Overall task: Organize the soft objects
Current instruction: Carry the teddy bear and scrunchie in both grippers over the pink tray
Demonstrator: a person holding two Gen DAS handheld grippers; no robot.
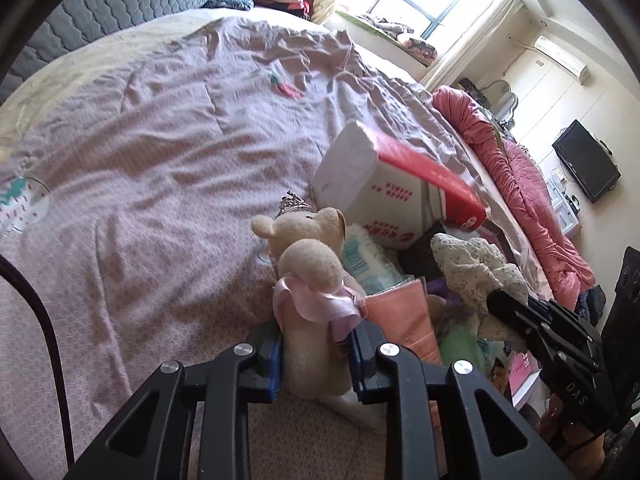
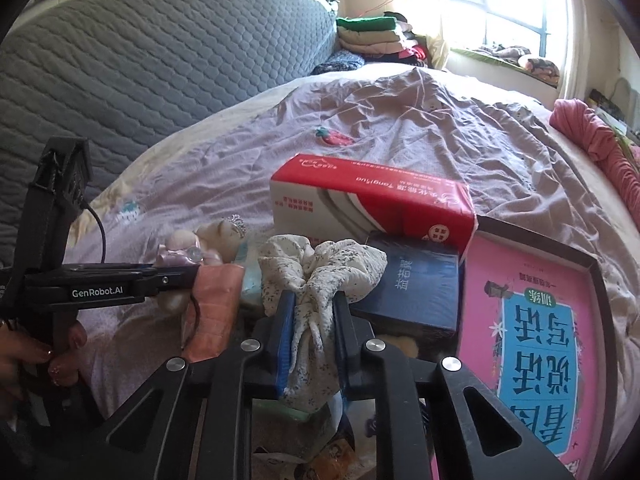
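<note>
Bed point(image 1: 140, 160) with lilac sheet: our left gripper point(image 1: 316, 354) fingers clamp plush bear point(image 1: 308, 280); right gripper point(image 2: 314, 340) fingers clamp floral cloth point(image 2: 316, 276) beside tissue box point(image 2: 368, 204).

On the bed: one plush bear point(image 1: 310, 264), one floral cloth point(image 2: 320, 276), one red-and-white tissue pack point(image 2: 372, 208), one dark blue box point(image 2: 416, 280), one pink book point(image 2: 532, 344), one folded salmon towel point(image 2: 212, 308) and one blue-printed packet point(image 1: 366, 260) (partly hidden). Two grippers show, the left gripper point(image 1: 316, 354) and the right gripper point(image 2: 314, 340).
</note>
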